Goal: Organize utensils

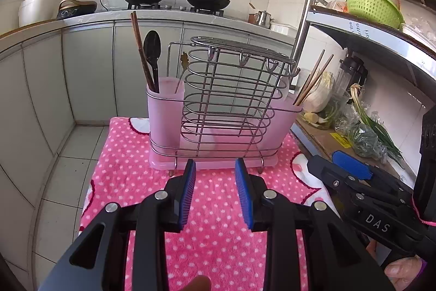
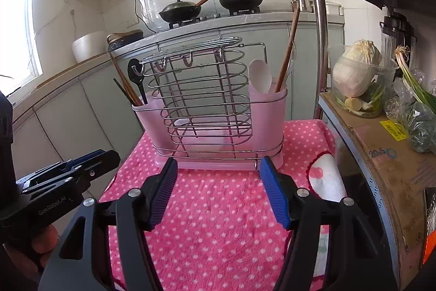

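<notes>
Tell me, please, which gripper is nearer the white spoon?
Right. The right gripper fronts the holder's end with the white spoon; the left gripper faces the opposite end.

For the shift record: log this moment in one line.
left gripper: open, empty | right gripper: open, empty | utensil rack: upright on pink cloth

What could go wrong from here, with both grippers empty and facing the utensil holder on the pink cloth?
The utensil holder stands on a soft polka-dot cloth, so a sideways pull might tip or slide it. The long wooden chopsticks lean well above the rim; nudging them could lever them out. The left gripper and right gripper sit close together and may collide.
</notes>
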A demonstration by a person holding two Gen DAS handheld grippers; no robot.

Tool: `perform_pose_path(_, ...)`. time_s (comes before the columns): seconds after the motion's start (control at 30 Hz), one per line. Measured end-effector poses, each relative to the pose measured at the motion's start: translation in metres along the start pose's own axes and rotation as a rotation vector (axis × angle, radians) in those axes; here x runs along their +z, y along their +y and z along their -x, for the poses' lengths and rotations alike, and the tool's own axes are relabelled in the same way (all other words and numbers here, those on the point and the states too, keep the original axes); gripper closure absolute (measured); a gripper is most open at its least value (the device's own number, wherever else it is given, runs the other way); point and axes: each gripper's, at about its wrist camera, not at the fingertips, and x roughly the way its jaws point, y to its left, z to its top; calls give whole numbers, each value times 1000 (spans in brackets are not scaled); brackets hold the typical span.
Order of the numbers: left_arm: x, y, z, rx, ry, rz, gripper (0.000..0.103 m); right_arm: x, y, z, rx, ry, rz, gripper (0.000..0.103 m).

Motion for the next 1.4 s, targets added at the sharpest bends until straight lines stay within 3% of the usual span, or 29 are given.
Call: perform_pose_path(1.4, 0, 1, 4, 8, -5, -6, 74, -3, 8, -6, -1, 27, 25, 40)
